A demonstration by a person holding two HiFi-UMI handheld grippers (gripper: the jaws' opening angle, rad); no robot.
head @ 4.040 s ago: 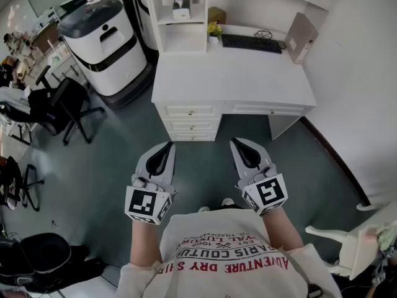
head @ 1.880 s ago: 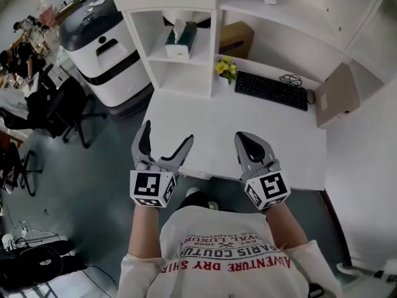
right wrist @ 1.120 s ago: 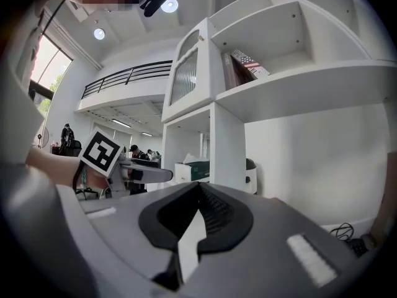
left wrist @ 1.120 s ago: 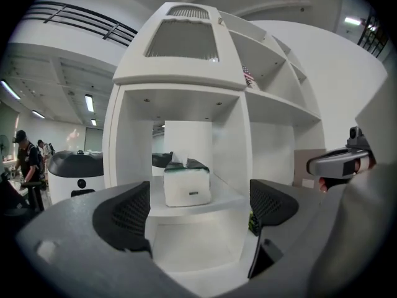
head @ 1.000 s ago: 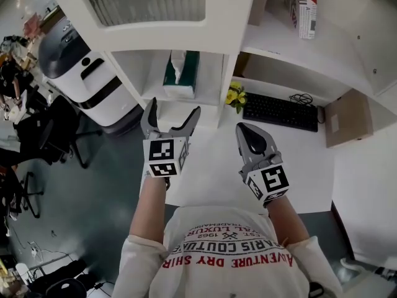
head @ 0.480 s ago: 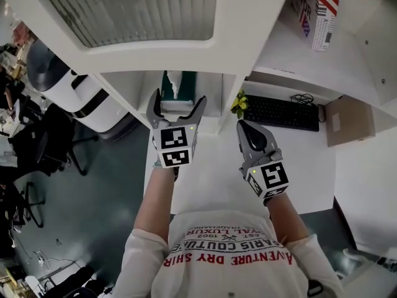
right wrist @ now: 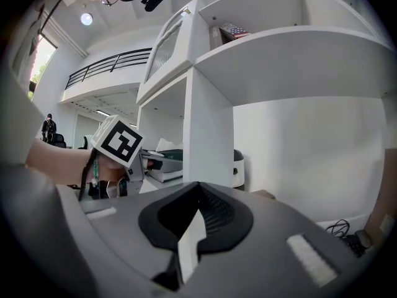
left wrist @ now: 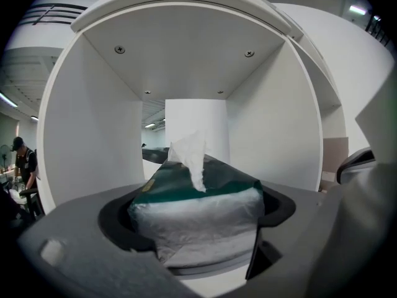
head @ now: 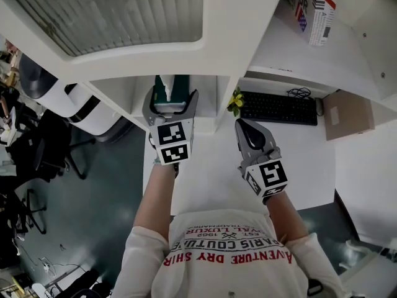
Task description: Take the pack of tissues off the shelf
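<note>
One pack of tissues (left wrist: 195,219), a soft block in crinkled plastic with a green top, silvery sides and one white tissue standing up, sits near the front edge of a white shelf (left wrist: 93,135) cubby; my left gripper (head: 170,99) straddles it, jaws closing, pads just beside its sides; my right gripper (head: 242,126), jaws together and empty, hovers over the white desk (head: 205,179).
</note>
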